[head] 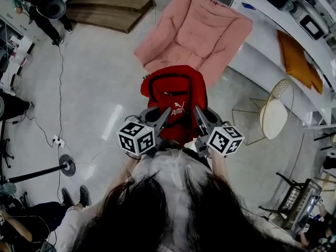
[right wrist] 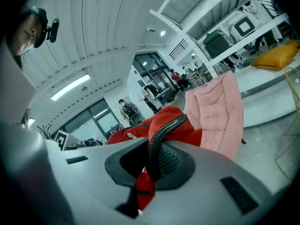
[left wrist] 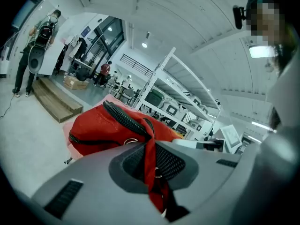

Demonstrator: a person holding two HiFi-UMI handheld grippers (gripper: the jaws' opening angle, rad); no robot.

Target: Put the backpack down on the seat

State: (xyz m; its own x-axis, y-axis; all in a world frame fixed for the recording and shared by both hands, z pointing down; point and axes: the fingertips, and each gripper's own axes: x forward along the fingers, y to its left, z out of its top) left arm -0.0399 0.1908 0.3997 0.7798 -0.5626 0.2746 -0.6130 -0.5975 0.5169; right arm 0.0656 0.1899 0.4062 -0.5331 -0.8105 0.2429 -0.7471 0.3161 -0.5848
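A red backpack hangs in the air between my two grippers, just in front of a pink padded chair. My left gripper is shut on a red strap of the backpack; in the left gripper view the strap runs down between the jaws. My right gripper is shut on a black-edged strap of the same backpack, which is pinched between its jaws. The pink chair stands close behind the bag, its seat bare.
A white counter with an orange cushion runs along the right. A round wire stool stands right of the chair. A wooden platform lies far left. Cables and a stand base lie on the floor at left.
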